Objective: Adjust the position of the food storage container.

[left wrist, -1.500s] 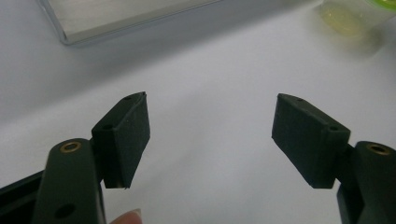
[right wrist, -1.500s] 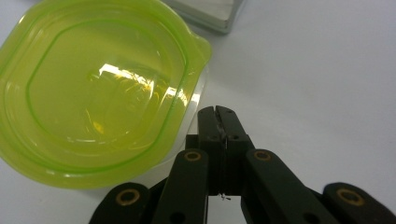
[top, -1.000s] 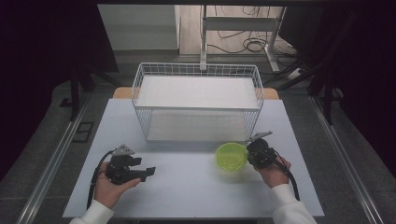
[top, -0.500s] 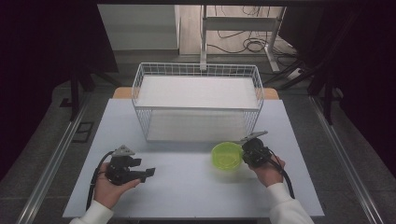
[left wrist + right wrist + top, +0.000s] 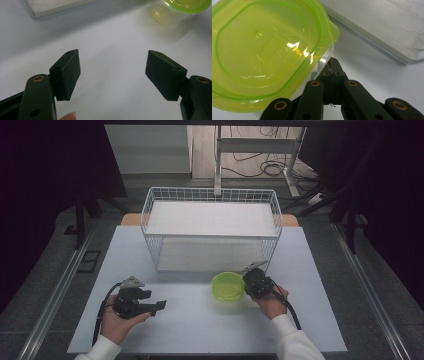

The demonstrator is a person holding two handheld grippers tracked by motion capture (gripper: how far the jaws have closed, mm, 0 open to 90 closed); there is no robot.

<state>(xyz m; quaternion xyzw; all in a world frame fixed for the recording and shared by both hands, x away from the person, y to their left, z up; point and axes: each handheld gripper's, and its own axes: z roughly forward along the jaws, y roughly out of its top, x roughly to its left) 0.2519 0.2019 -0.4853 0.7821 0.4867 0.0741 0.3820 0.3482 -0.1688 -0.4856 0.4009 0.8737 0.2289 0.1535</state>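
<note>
Left gripper rests near-left on the white table, jaws wide and empty. Right gripper has its jaws pinched together at the rim of the lidded green container, just near the wire basket; so thin a hold could slip, letting the container tip or skid

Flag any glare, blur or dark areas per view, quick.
High view: table evenly lit, surroundings nearly black, left gripper small but sharp. Left gripper view: jaws crisp, green-lidded container at top soft and slightly washed out. Right gripper view: bright glare spots on the container lid, wire basket edge blurred, right gripper in focus.
</note>
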